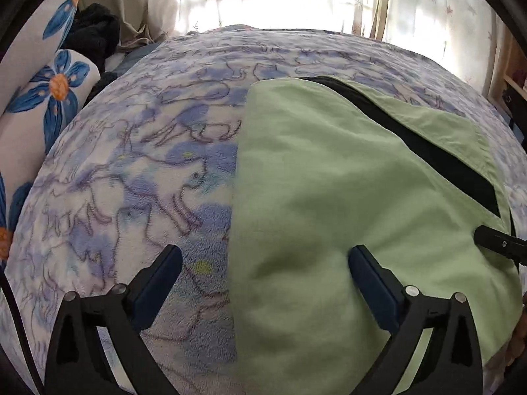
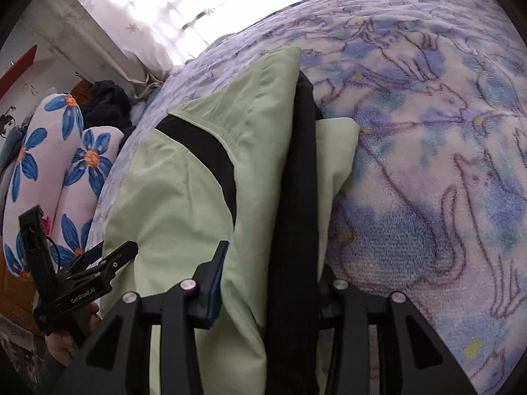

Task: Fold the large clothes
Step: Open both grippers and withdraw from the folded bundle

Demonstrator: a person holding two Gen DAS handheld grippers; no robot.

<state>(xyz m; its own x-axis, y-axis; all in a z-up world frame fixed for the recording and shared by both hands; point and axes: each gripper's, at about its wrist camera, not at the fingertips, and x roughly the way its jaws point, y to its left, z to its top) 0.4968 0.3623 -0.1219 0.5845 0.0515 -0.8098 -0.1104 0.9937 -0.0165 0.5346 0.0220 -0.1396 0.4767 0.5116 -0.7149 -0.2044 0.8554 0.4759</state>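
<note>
The pale green garment (image 1: 346, 197) with black trim lies partly folded on the blue fleece blanket (image 1: 138, 171), toward its right side. The left gripper (image 1: 263, 263) hovers spread wide over the garment's left edge, holding nothing; the right gripper (image 2: 268, 283) looks clamped on the near edge (one finger is hidden by cloth). To fold cleanly, I would keep that edge taut and aligned

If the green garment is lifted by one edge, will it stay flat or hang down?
Probably it hangs down: the green garment already shows soft dents and creases on the blanket. It looks thin, so likely light for its size. Its folded layers may slide apart, since the right claw grips a bunched part with the black strip.
</note>
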